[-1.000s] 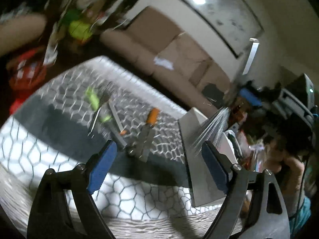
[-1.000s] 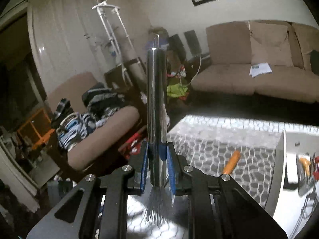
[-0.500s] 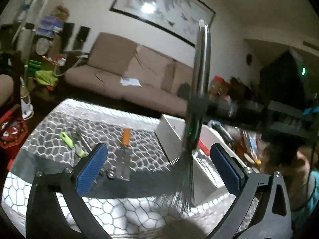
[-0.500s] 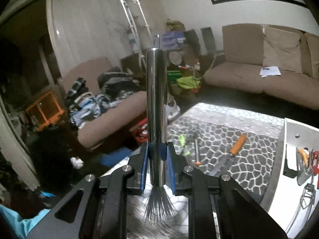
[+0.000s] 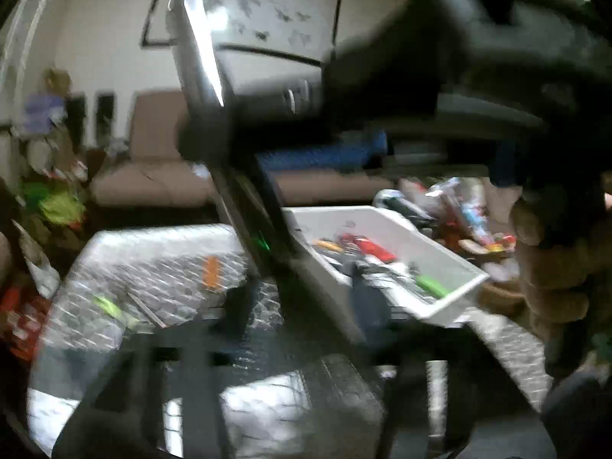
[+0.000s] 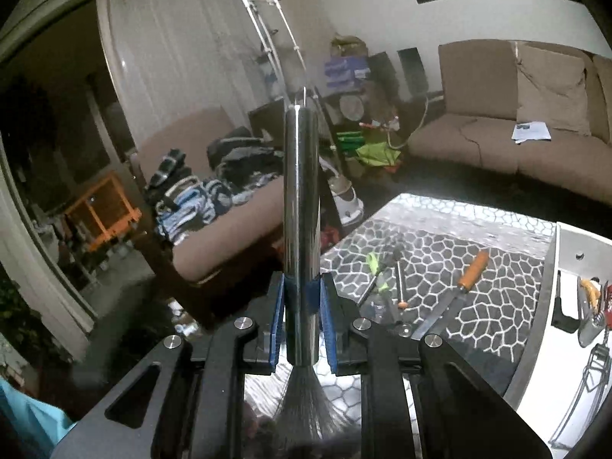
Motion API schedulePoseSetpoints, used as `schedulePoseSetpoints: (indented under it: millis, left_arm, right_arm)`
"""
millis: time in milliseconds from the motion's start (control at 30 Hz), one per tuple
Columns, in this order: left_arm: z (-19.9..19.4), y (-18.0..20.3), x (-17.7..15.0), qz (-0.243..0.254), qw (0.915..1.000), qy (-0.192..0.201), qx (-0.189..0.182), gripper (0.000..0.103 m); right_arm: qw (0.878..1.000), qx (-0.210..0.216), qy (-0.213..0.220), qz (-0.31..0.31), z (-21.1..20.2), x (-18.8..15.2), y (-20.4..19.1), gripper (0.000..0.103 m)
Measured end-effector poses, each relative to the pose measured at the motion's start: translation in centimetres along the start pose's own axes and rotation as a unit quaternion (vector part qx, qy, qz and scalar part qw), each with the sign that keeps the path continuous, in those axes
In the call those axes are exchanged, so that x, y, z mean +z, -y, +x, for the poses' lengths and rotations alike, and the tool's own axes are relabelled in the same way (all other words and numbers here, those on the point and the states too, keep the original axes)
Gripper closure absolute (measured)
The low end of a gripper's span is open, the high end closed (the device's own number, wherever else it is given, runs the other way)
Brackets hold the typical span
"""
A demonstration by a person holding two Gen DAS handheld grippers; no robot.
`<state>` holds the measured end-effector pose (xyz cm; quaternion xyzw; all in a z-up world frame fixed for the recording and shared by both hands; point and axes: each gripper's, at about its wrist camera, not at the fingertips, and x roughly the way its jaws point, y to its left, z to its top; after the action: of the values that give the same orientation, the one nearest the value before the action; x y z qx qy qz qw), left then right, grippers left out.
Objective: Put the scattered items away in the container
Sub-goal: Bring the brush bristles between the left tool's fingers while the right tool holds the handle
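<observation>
Right wrist view shows the right gripper [image 6: 302, 329] clamped on a wire brush [image 6: 301, 229], its blue fingers [image 6: 276, 325] pressing both sides of the polished metal handle just above the point where the thin bristles fan out toward the camera; the handle stands straight up along the fingers, above the near edge of the tabletop [image 6: 497, 244]; that chrome tube looks stiff, fairly light and slippery, so a hold on the handle low down near the bristle collar seems the soundest, since the fine wires would likely bend or splay if pinched; left wrist view is badly blurred, and I cannot tell whether the left gripper [image 5: 244, 367] is open or closed, its dark frame only a smear low in the picture; the brush handle [image 5: 206, 61] crosses that view slantwise with the right gripper's bulk above it; the white container [image 5: 386, 225] sits at the tabletop's right edge, already holding several tools, with a raised rim that the bristles must clear; still on the patterned tabletop, well apart from the container, lie an orange-handled knife [image 6: 455, 298], a green-handled tool [image 6: 376, 271] and a thin rod-like tool [image 6: 398, 285], the last two close together; the air above the container appears free, though the two grippers are close together, so a sideways carry risks a knock between them.
</observation>
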<state>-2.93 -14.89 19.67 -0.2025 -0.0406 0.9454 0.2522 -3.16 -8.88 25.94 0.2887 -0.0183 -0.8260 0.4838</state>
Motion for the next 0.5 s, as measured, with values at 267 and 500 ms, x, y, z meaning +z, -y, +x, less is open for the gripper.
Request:
schedulePoseSetpoints:
  millis: [267,500]
  left_arm:
    - [0.8,0.9,0.1,-0.066,0.9949,-0.016,-0.075,0.084]
    - [2.7,2.0,0.2,-0.115,0.9858,-0.045,-0.114,0.083]
  right_arm:
    - [0.999,-0.030,0.025,0.019,-3.3,-0.8,0.9,0.086]
    - [0.996,-0.053,0.060,0.051,-8.2,-2.2,2.6,0.085]
